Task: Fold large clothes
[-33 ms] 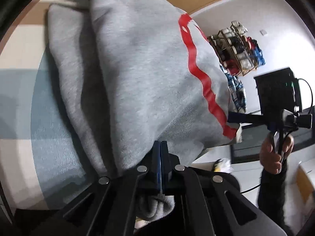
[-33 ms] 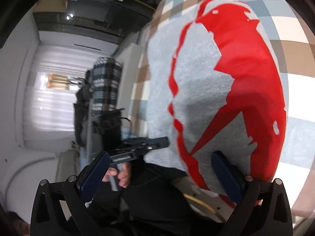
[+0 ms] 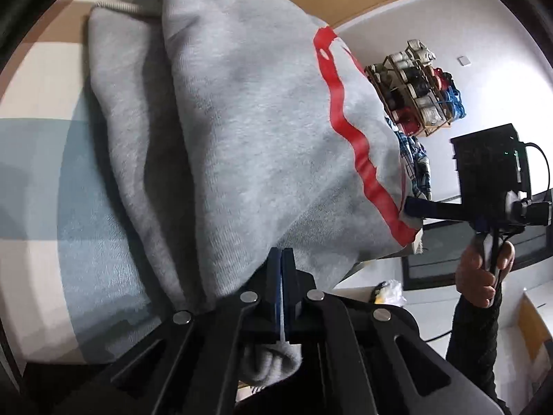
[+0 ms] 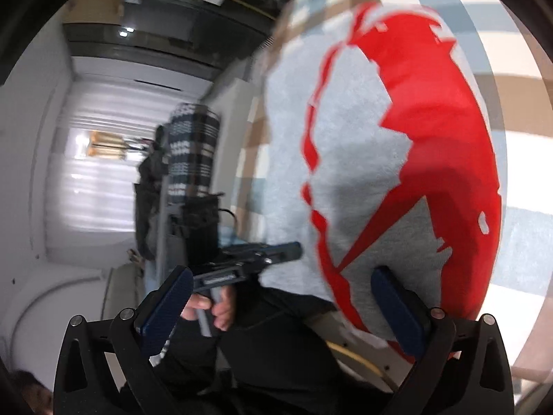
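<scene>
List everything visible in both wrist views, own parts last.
sweatshirt: 1, grey with red print, draped over the bed edge
bedcover: 1, blue, cream and tan check, under the sweatshirt
shelf rack: 1, wooden, stuffed with clothes, against the far wall
plaid garment: 1, dark and white, hanging in the background
left gripper: 1, black with blue pads, jaws shut on the sweatshirt's hem
right gripper: 1, black with blue pads, jaws open, beside the sweatshirt
hands: 2, dark sleeves, one on each gripper handle

Both wrist views closely face the sweatshirt (image 3: 249, 131).
</scene>
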Motion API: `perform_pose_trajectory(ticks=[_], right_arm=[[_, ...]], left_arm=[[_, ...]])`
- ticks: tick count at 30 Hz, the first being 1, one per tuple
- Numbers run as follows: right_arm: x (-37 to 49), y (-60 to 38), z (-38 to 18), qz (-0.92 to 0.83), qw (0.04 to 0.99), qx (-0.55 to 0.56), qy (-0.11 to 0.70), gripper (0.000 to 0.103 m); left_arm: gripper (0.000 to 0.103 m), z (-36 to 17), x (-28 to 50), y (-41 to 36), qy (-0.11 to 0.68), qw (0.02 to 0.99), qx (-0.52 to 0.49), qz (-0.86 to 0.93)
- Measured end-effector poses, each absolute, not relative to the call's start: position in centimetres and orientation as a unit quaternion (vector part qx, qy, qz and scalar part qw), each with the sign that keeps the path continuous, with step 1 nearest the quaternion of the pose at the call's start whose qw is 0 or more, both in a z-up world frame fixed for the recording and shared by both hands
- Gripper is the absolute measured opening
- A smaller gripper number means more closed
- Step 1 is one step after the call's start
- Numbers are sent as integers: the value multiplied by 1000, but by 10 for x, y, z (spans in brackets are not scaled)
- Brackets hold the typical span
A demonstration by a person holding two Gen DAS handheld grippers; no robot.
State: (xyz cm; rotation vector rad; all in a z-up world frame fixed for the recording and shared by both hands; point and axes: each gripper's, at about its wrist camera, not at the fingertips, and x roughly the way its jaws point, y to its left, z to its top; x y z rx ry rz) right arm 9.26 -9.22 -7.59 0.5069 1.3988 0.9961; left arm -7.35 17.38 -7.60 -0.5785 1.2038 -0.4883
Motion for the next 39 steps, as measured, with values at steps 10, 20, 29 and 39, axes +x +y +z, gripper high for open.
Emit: perform_pose_trajectory(ticks=[10, 20, 29, 39], right_arm=[[88, -103, -71, 443, 656, 229, 566, 103], [103, -91, -81, 419, 636, 176, 623, 103], [109, -65, -96, 396, 618, 144, 664, 103], [90, -73, -49, 440, 671, 110, 587, 103]], left_arm=[[77, -31, -103, 120, 407, 894, -63, -178], [77, -46, -95, 101, 426, 897, -6, -122], [77, -52, -99, 111, 472, 875, -10, -102], [77, -50, -100, 126, 474, 873, -43, -105]])
